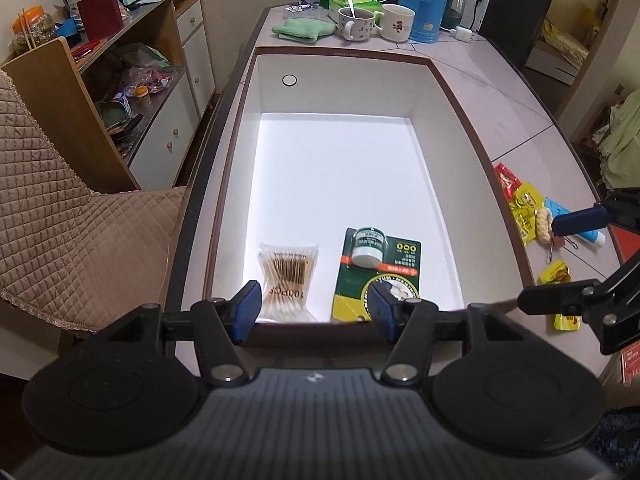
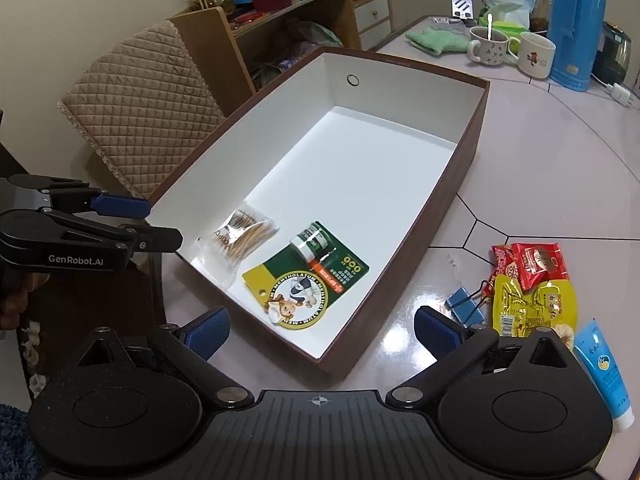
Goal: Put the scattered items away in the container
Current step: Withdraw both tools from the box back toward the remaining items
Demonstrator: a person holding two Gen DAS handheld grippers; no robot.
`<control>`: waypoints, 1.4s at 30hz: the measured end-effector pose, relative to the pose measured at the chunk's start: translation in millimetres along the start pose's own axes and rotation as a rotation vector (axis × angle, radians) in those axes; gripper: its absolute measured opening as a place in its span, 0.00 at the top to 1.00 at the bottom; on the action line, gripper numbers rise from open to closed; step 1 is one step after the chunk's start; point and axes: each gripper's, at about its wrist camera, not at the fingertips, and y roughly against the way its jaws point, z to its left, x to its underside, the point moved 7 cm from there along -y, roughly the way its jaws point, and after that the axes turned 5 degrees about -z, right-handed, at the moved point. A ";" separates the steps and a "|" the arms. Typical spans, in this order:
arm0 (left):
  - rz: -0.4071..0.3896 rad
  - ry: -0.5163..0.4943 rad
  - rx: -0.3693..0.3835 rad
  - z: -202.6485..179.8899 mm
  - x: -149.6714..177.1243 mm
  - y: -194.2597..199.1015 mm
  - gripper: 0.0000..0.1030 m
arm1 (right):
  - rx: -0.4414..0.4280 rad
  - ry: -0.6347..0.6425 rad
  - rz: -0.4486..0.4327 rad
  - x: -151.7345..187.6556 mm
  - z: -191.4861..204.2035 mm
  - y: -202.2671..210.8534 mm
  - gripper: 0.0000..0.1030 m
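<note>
Hiding the swab bag's (image 1: 289, 280) near end, the left gripper (image 1: 314, 307) gapes.

Container: brown cardboard box (image 2: 440, 216), matt white inside.
Table: pale tiled tabletop (image 2: 552, 168), glossy, reflective.
Swabs: wooden-stemmed cotton swabs in clear plastic bag (image 2: 240, 236).
Snacks: glossy red and yellow foil packets (image 2: 534, 292).
Fingers: blue textured rubber pads (image 2: 210, 330) on matt black plastic.

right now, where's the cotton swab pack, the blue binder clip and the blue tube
cotton swab pack (image 2: 243, 236), right wrist view, middle of the bundled sticks
blue binder clip (image 2: 464, 307), right wrist view, its blue body
blue tube (image 2: 606, 372), right wrist view, middle of its body
</note>
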 end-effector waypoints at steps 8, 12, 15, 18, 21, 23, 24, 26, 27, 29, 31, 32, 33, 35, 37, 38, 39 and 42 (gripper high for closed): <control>-0.007 0.005 -0.020 -9.7 8.1 11.0 0.47 | -0.019 0.008 -0.020 7.3 -0.3 10.0 0.02; -0.009 0.005 -0.028 -18.1 11.2 14.8 0.47 | -0.020 0.002 -0.032 12.5 -4.9 17.9 0.02; -0.011 0.005 -0.030 -26.4 13.1 17.5 0.46 | -0.019 -0.011 -0.043 17.2 -12.1 26.0 0.02; -0.013 0.002 -0.027 -37.3 13.6 18.7 0.46 | -0.020 -0.030 -0.054 22.4 -22.4 35.6 0.02; -0.017 -0.001 -0.020 -50.6 13.2 19.6 0.46 | -0.018 -0.049 -0.072 27.4 -35.2 47.3 0.02; -0.020 -0.005 -0.013 -60.7 12.4 19.8 0.46 | -0.015 -0.067 -0.087 31.1 -45.2 56.4 0.02; -0.021 -0.007 -0.008 -66.2 12.0 19.9 0.46 | -0.012 -0.076 -0.094 33.4 -50.8 60.9 0.02; -0.025 -0.012 0.002 -77.9 11.3 20.1 0.46 | -0.005 -0.093 -0.107 37.7 -62.2 70.6 0.02; -0.027 -0.015 0.009 -84.0 10.8 20.1 0.46 | 0.001 -0.101 -0.113 39.8 -68.3 75.3 0.02; -0.032 -0.022 0.022 -96.4 9.6 19.7 0.46 | 0.012 -0.117 -0.122 44.4 -80.6 84.6 0.02; -0.035 -0.029 0.037 -108.9 8.1 18.5 0.46 | 0.025 -0.133 -0.131 50.2 -93.2 94.8 0.02; -0.036 -0.033 0.045 -115.3 7.7 18.0 0.46 | 0.032 -0.141 -0.135 53.2 -99.6 100.0 0.02; -0.038 -0.037 0.053 -121.7 7.3 17.4 0.46 | 0.040 -0.149 -0.139 56.5 -106.1 105.1 0.02; -0.039 -0.046 0.070 -134.9 6.7 15.9 0.46 | 0.056 -0.166 -0.141 63.9 -120.1 114.4 0.02; -0.038 -0.057 0.090 -149.3 6.6 13.2 0.46 | 0.076 -0.185 -0.137 72.1 -134.3 122.6 0.02; -0.036 -0.063 0.100 -156.8 6.7 11.7 0.46 | 0.085 -0.194 -0.135 76.2 -141.2 126.5 0.02; -0.035 -0.069 0.112 -164.4 6.9 10.4 0.46 | 0.094 -0.203 -0.133 80.4 -147.9 130.2 0.02; -0.032 -0.087 0.147 -187.2 7.8 6.5 0.46 | 0.118 -0.228 -0.127 93.2 -166.8 140.7 0.02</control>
